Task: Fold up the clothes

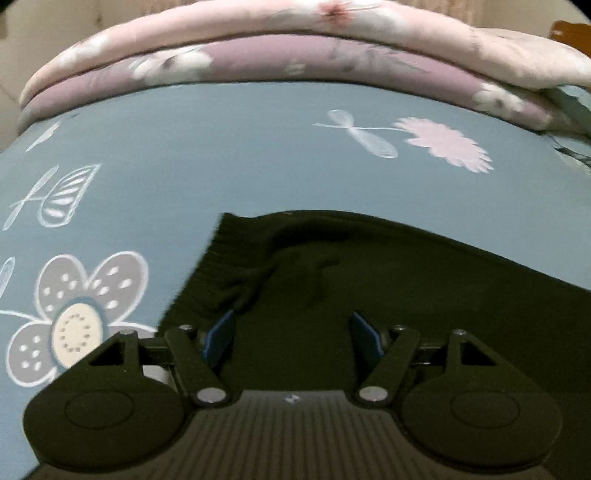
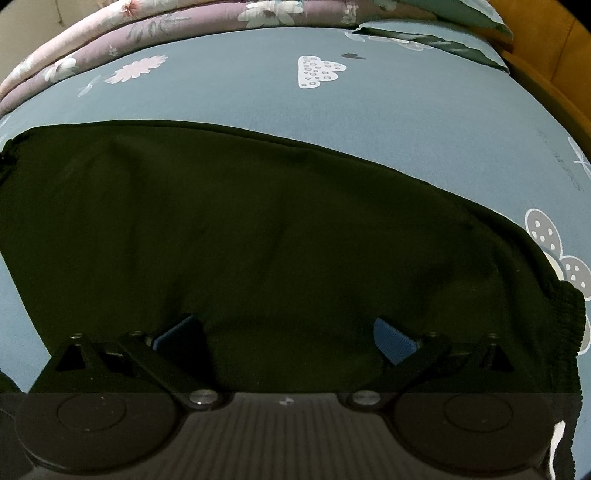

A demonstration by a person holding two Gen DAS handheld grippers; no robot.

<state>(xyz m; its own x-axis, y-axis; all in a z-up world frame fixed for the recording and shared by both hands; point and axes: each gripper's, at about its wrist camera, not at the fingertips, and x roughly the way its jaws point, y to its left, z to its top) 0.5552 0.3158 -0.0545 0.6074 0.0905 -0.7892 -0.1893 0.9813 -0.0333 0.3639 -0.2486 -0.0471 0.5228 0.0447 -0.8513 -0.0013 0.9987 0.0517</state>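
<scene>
Both cameras ride just behind their own fingers and look steeply down and forward across the bed [image 1: 258, 155], close over the dark garment [image 1: 406, 295]. The left wrist view sits over the garment's ribbed left end, with open blue sheet to its left. The right wrist view hangs over the garment's middle and right end. Both share the garment, the pink flower print [image 2: 136, 68] on the sheet and the folded floral quilts [image 2: 184, 18] along the far edge.

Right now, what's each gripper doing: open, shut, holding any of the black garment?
Left gripper: open above the black garment, nothing between the pads.
Right gripper: wide open over the same garment, holding nothing.
</scene>
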